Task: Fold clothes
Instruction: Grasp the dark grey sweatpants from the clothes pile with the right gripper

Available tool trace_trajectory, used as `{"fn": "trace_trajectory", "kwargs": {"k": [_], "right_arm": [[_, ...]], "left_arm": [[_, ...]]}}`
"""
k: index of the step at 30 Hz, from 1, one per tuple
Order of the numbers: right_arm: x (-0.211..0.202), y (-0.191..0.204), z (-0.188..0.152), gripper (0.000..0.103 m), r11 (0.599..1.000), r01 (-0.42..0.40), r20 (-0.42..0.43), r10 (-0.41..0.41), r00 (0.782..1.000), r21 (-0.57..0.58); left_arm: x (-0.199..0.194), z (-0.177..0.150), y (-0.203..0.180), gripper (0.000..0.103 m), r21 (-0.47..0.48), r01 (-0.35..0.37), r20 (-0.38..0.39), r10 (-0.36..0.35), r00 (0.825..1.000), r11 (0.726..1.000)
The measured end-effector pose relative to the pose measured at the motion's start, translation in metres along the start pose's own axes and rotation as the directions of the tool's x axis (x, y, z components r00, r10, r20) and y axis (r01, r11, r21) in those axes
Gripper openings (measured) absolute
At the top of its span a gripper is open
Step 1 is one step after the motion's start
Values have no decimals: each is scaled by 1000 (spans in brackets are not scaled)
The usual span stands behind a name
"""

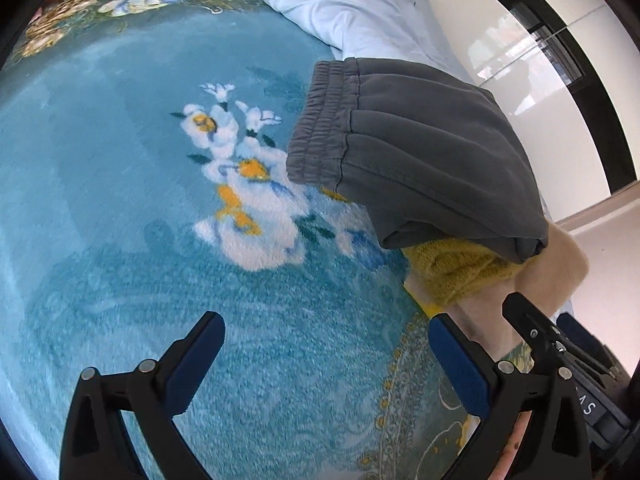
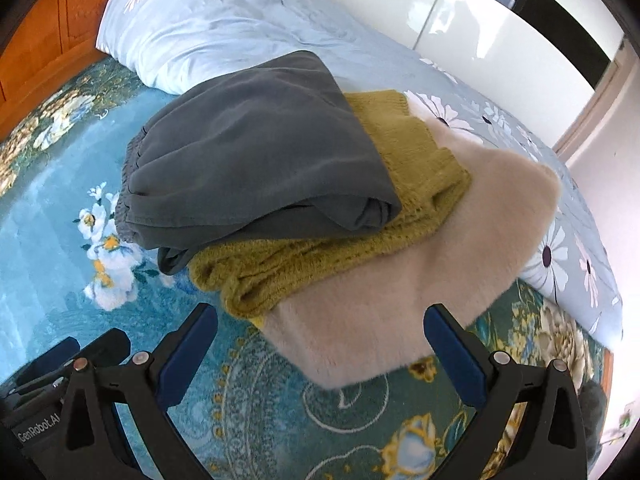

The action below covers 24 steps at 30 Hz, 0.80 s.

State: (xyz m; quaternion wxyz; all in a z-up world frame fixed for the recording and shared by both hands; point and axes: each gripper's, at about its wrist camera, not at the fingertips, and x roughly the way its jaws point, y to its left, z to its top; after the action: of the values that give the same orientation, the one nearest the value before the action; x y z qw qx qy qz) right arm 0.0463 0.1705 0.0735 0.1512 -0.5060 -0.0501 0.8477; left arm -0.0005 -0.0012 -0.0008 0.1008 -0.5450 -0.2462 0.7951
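Your left gripper [image 1: 326,336] hangs over the teal floral plush blanket [image 1: 120,200] with its fingers spread wide, holding nothing. Your right gripper [image 2: 320,330] is spread wide too, empty, with the stack's near edge between its fingers. The folded dark grey sweatpants [image 2: 252,156] lie on top of the folded mustard-yellow knit sweater [image 2: 320,248], which rests on the folded cream fluffy garment [image 2: 420,272]. The stack sits on the blanket beside the pale blue daisy-print duvet [image 2: 248,20] along the blanket's far edge.
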Motion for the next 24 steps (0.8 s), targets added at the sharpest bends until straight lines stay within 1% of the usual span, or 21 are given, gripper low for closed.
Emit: {"fn": "trace_trajectory", "kwargs": {"k": [3,5,6,7,8,11,12,13,14,15,16,18,19,20,21,22,23,24], "right_arm": [[4,-5,-1,102,1000,-19,20,19,1000,18],[8,-3,8,98,1000,-11,27,11,1000,-11],[9,-4,13,91,999,-8,30,9,1000,-32],[10,-4,17,81,998,-6,34,8,999,-59],[11,-1,23,76,996,1,43,3,999,-88],[19,12,30,71,985,19,41,-12,999,-174],[20,17,31,59,978,26,41,-18,999,-209],[21,20,32,45,971,30,41,-21,999,-239],[17,23,34,39,968,44,73,-27,997,-247],[13,25,36,28,967,55,103,-30,994,-249],[7,23,39,22,972,54,131,-24,991,-229],[-9,17,49,14,981,53,185,-18,983,-187],[-16,14,54,11,983,52,206,-15,978,-174],[-26,9,60,11,985,43,221,-5,975,-169],[-38,9,66,9,985,46,258,-2,966,-163],[-49,5,73,9,987,34,279,10,960,-154],[-68,2,83,9,992,18,322,23,947,-125],[-87,-3,92,8,995,-2,359,36,932,-95]], "left_arm": [[1,2,6,103,-29,8,3,-8,1000,1000],[2,4,10,103,-49,13,5,-13,1000,999],[2,5,12,103,-59,15,6,-15,1000,998],[3,5,14,103,-68,18,7,-18,1000,997],[3,6,16,103,-78,21,8,-20,1000,997],[4,9,22,103,-107,28,11,-27,1000,994],[6,11,24,103,-107,31,8,-30,1000,994],[8,13,26,103,-107,33,5,-32,999,994],[7,13,28,103,-109,34,3,-34,999,993],[5,12,29,103,-112,37,3,-37,999,993],[4,12,30,103,-113,40,6,-40,999,993],[1,12,30,103,-113,44,12,-43,999,993],[0,12,30,103,-111,46,16,-45,999,993],[-2,11,30,103,-108,47,18,-45,999,993],[-4,11,30,103,-104,46,19,-45,999,994],[3,12,29,103,-96,26,20,-24,999,995],[1,11,30,103,-93,26,24,-23,999,995],[-9,12,33,103,-92,40,28,-38,999,995]]}}
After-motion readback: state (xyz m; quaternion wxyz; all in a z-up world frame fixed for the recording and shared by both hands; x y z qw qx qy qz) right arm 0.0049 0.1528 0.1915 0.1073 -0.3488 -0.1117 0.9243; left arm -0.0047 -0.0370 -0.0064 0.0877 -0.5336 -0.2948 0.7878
